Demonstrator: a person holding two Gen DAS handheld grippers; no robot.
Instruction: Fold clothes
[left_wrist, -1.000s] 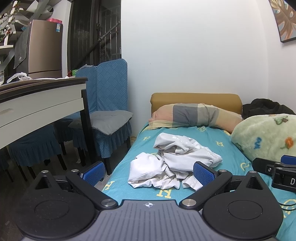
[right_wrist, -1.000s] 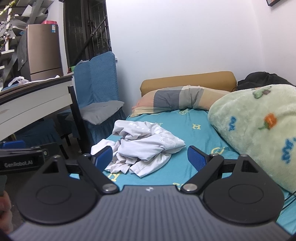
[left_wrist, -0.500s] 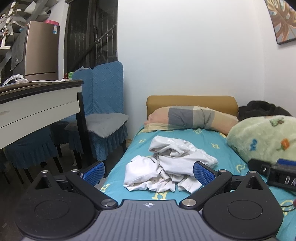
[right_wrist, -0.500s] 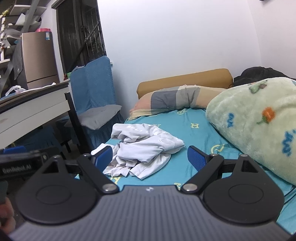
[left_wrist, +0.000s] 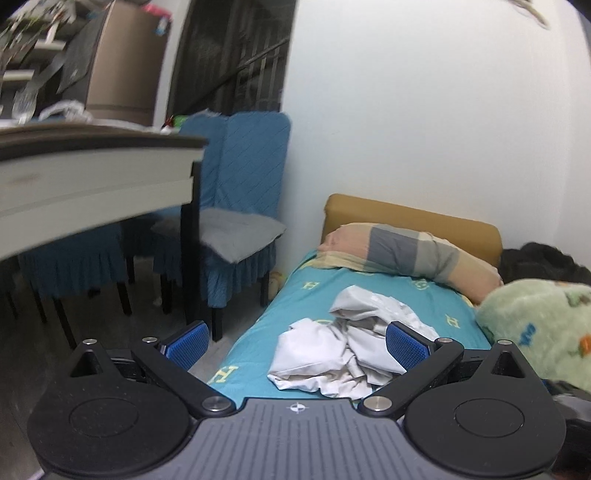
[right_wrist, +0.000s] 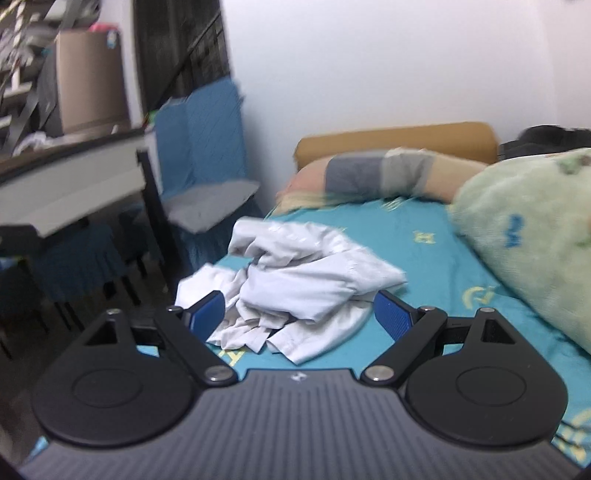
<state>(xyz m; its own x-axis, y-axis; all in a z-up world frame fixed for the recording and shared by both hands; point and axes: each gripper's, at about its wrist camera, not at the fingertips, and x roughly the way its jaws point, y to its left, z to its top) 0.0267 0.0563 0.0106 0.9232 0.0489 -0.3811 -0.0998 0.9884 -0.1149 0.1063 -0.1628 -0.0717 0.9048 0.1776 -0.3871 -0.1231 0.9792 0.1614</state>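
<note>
White garment (left_wrist: 347, 347): crumpled cotton-like heap, creased and unfolded — I see it lying mid-bed on the teal sheet (left_wrist: 295, 295).
Left hand-held gripper (left_wrist: 297, 345): blue ribbed pads spread wide, empty, short of the heap.
Right hand-held gripper (right_wrist: 299, 314): fingers apart too, framing the cloth's near edge.
Bedding: striped pillow (left_wrist: 406, 251) at the head; fuzzy green blanket (right_wrist: 524, 229) alongside.

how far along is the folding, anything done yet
Nothing looks folded yet: the white garment lies crumpled in a heap on the teal bedsheet. In hand: nothing. The left gripper and right gripper are both open and empty, pointed at the heap. Left: grasp it, spread it flat, then do every fold.
</note>
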